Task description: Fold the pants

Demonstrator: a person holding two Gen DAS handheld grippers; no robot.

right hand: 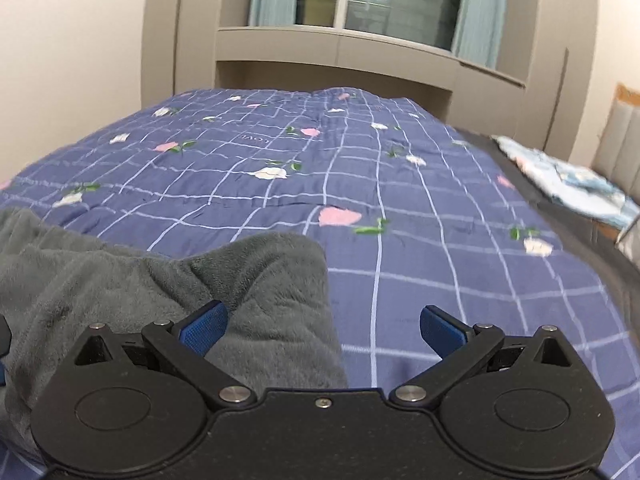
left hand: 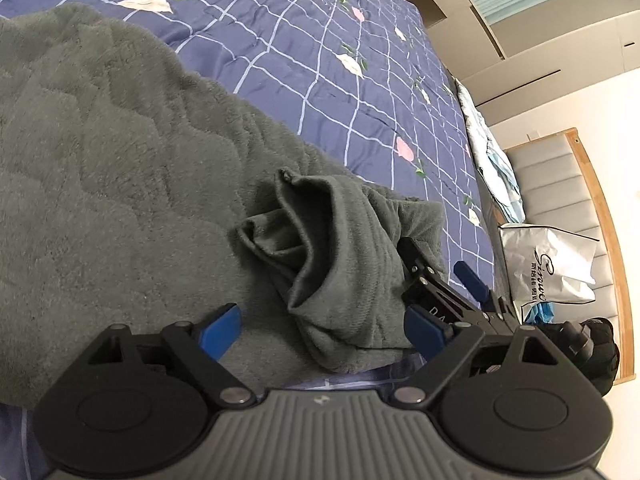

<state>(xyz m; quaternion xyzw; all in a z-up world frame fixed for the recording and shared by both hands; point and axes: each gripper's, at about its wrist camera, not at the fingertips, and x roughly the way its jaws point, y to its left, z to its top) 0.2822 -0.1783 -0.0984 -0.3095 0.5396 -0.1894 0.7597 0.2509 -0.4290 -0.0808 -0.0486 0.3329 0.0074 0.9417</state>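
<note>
Grey fleece pants (left hand: 120, 152) lie spread over a blue checked bedspread (left hand: 304, 48). One end of them is bunched into a raised fold (left hand: 340, 264) near the bed's front edge. My left gripper (left hand: 323, 331) stands open around that fold, and the left pad is clear of the cloth. My right gripper (left hand: 444, 276) shows just right of the fold, open, one finger against the cloth. In the right wrist view the right gripper (right hand: 322, 332) is open over the edge of the pants (right hand: 240, 280), the left pad above the fleece and the right pad above the bedspread (right hand: 400, 184).
A white shopping bag (left hand: 548, 264) stands against the padded headboard (left hand: 560, 184) at the right. A folded pale blue cloth (right hand: 568, 180) lies along the bed's right side. Cabinets and a window (right hand: 360, 4) rise beyond the far edge. A black-gloved hand (left hand: 596, 344) holds the right gripper.
</note>
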